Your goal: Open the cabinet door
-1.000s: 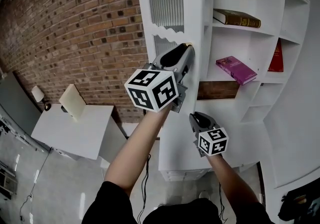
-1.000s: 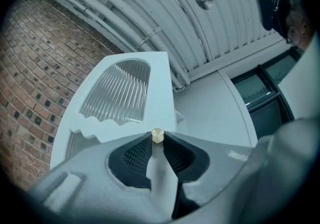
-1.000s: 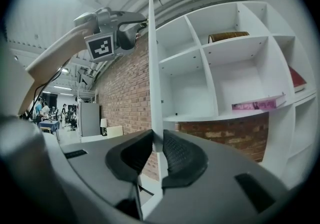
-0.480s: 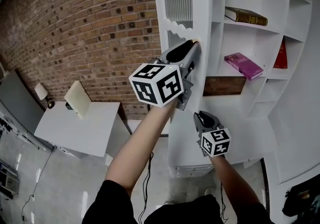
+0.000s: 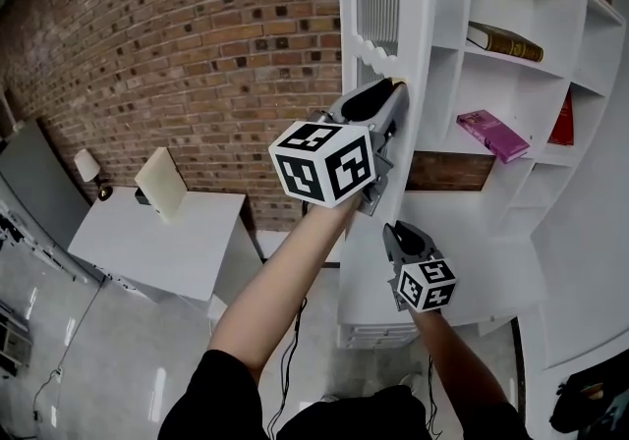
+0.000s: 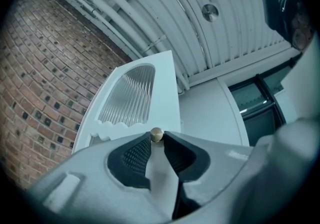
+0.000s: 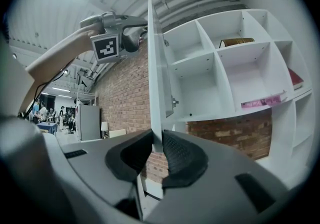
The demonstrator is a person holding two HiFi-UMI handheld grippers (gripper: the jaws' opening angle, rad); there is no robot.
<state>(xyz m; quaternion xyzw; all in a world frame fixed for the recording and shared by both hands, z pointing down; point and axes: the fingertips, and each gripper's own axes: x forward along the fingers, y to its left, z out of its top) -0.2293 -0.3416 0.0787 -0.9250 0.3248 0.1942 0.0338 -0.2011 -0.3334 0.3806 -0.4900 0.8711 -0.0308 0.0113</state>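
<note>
The white cabinet door, with an arched pane of ribbed glass, stands swung out from the shelf unit. My left gripper clamps the door's free edge at the small brass knob, and its jaws are opening slightly with the edge still between the pads. Lower down, my right gripper grips the same edge. In the right gripper view the door runs between its pads; these jaws are also opening a little. The left gripper shows there too, high on the door.
Open white shelves hold a brown book, a magenta book and a red book. A brick wall lies behind the door. A white desk with a lamp stands at the left.
The door has swung further out, shifting right in the head view. Both grippers moved along with its edge and kept their hold.
</note>
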